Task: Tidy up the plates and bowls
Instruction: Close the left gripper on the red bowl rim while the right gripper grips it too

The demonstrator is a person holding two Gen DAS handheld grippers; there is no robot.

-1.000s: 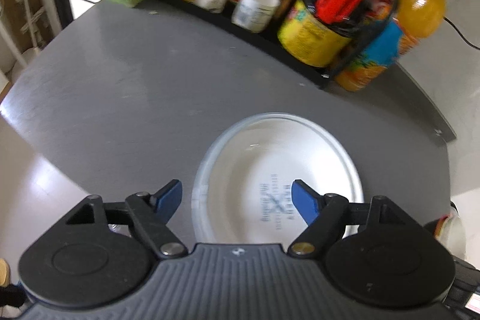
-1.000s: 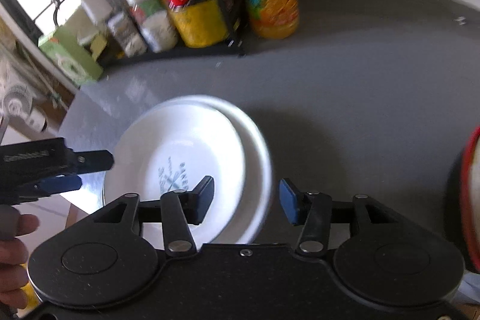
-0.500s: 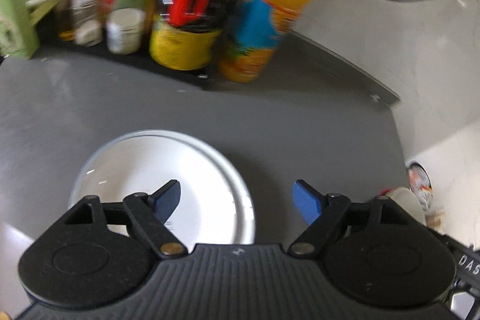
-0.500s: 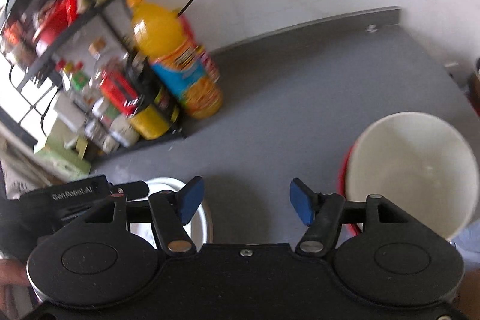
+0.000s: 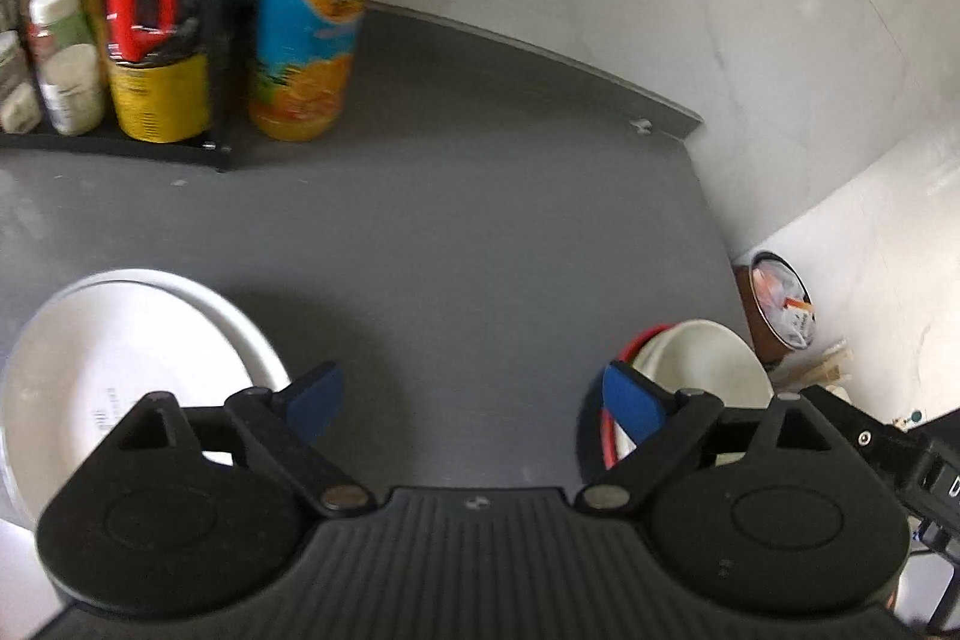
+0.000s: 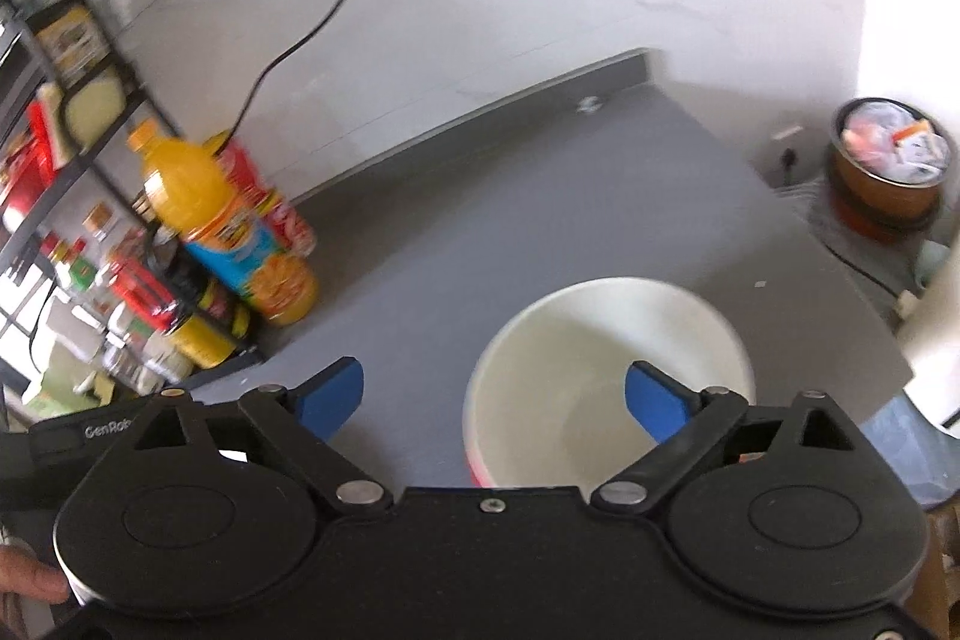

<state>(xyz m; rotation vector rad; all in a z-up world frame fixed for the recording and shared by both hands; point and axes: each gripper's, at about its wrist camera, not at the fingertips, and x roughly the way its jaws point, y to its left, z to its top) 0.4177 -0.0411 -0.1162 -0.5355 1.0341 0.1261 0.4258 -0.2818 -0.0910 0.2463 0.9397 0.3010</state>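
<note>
Two white plates [image 5: 120,358] stacked near the left front edge of the grey worktop [image 5: 480,232]. A white bowl [image 6: 606,376] sitting in a red-rimmed bowl [image 5: 606,412] near the right front edge, well apart from the plates. Left gripper [image 5: 474,400] up over the bare middle of the worktop, blue fingers [image 5: 315,397] wide apart, holding nothing. Right gripper [image 6: 495,397] up over the white bowl, fingers [image 6: 657,400] wide apart too, one over the bowl's inside, the other over bare worktop; touching the bowl or not, cannot tell. A big orange juice bottle [image 5: 312,10] standing at the back left, just beside a black rack [image 5: 222,40] full of jars and bottles. A brown bin [image 6: 888,172] full of scraps on the floor past the right edge.
</note>
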